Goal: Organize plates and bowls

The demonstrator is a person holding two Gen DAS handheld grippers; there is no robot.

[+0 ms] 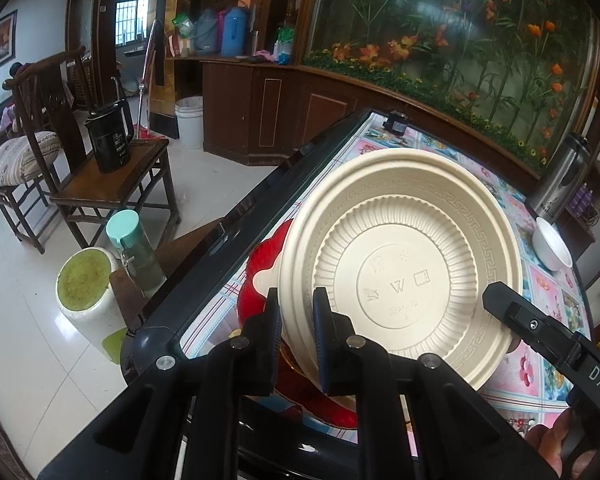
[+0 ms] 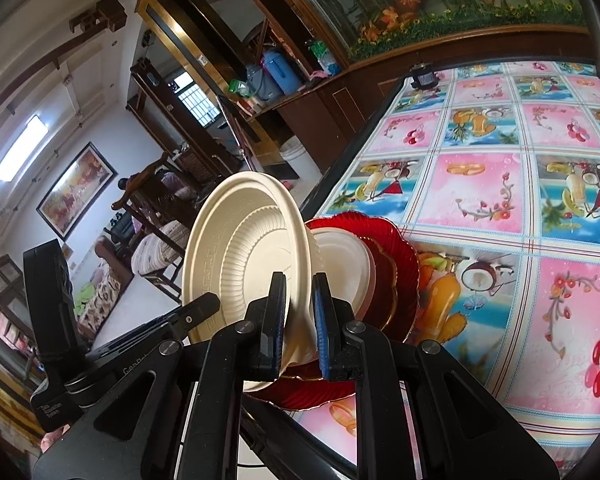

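Tilted cream plate (image 1: 400,264) over red plate (image 1: 256,280)

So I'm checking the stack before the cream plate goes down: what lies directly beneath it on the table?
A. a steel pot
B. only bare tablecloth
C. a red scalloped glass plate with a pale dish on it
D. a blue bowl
C: below the cream plate, pinched at its rim by both the left gripper and the right gripper, sits a red scalloped plate with a pale dish resting on it.
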